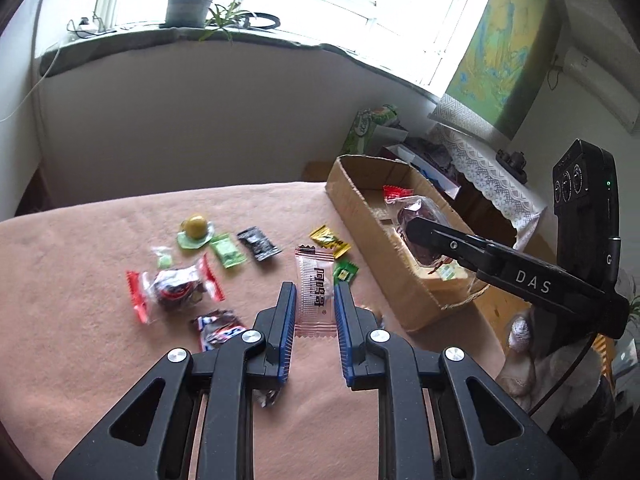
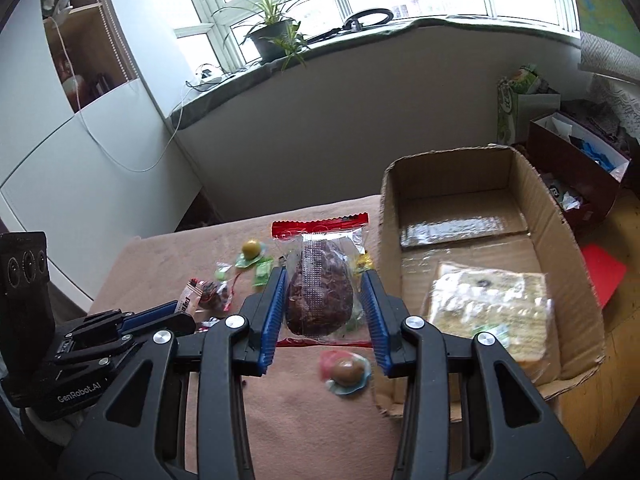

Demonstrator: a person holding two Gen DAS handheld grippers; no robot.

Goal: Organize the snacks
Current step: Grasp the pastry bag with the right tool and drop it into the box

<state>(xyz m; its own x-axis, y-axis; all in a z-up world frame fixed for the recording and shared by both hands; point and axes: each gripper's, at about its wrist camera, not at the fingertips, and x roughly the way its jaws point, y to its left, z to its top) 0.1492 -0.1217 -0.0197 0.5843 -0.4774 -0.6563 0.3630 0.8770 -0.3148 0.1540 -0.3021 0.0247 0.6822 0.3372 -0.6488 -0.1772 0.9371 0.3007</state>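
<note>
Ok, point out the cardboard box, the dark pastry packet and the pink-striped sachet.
cardboard box [image 2: 556, 236]: right wrist view, bare right wall.
dark pastry packet [image 2: 320, 288]: right wrist view, middle of the brown pastry.
pink-striped sachet [image 1: 316, 288]: left wrist view, printed middle.

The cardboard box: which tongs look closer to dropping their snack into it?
Probably the right tongs: their brown cake packet hangs beside the cardboard box. The left tongs hold a pink wrapper farther away.

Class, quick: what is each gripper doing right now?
Left gripper: shut on a pink-and-white snack packet.
Right gripper: shut on a clear-wrapped brown pastry.
</note>
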